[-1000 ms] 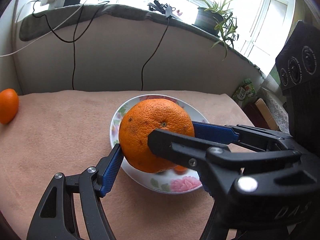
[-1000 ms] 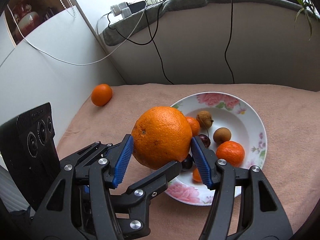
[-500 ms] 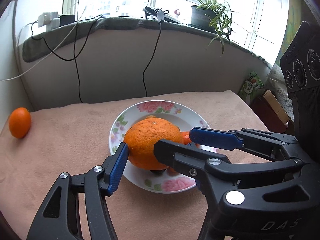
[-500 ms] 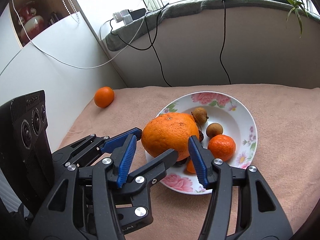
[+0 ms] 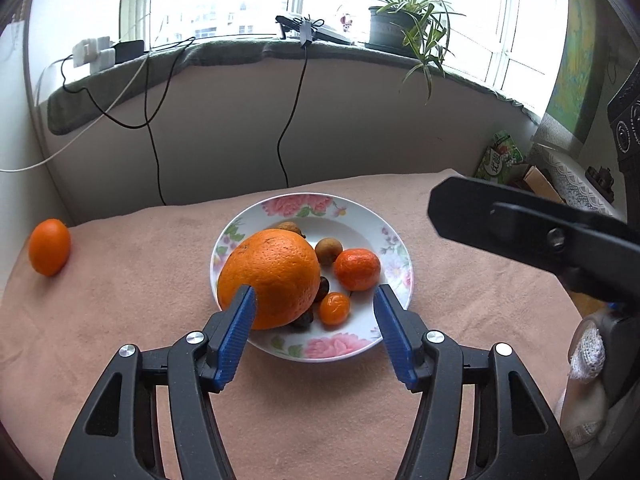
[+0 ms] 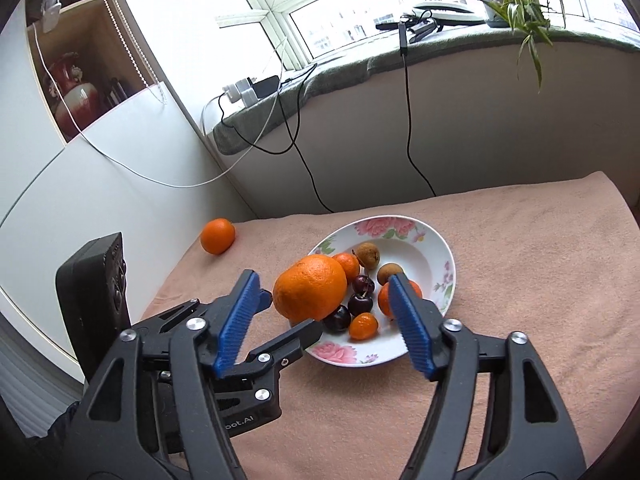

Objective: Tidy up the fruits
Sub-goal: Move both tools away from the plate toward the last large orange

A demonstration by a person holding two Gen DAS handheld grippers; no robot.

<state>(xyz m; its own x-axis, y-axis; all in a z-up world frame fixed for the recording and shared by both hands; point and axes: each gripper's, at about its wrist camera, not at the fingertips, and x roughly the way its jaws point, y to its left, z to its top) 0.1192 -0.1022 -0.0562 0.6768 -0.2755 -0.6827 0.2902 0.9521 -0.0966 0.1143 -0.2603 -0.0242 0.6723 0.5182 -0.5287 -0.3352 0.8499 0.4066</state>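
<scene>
A: One fruit is left outside, by my count: the small orange point(image 5: 49, 252) lies alone on the cloth-covered desk point(image 5: 120, 300), well apart from the floral plate point(image 5: 394, 240), near the wall on the left.

B: And the big orange point(image 5: 270, 278)?

A: It rests in the plate at its left rim, on top of the dark cherries point(image 6: 359, 303). With it are a mandarin point(image 5: 357, 269), a kumquat point(image 5: 335, 308) and two brown longans point(image 5: 329, 251).

B: Does either tool hold it?

A: No. The left tool point(image 5: 314, 336) is wide and opening; its left pad is in front of the orange, and I cannot tell whether it touches. The right tool point(image 6: 326, 322) is opening too, its pads standing clear on either side of the plate's fruit, nothing pressed between them.

B: So how far along?

A: I'd judge nearly finished. The big orange looks delivered, though perched on round fruit it might roll. What remains is fetching the lone orange.
</scene>
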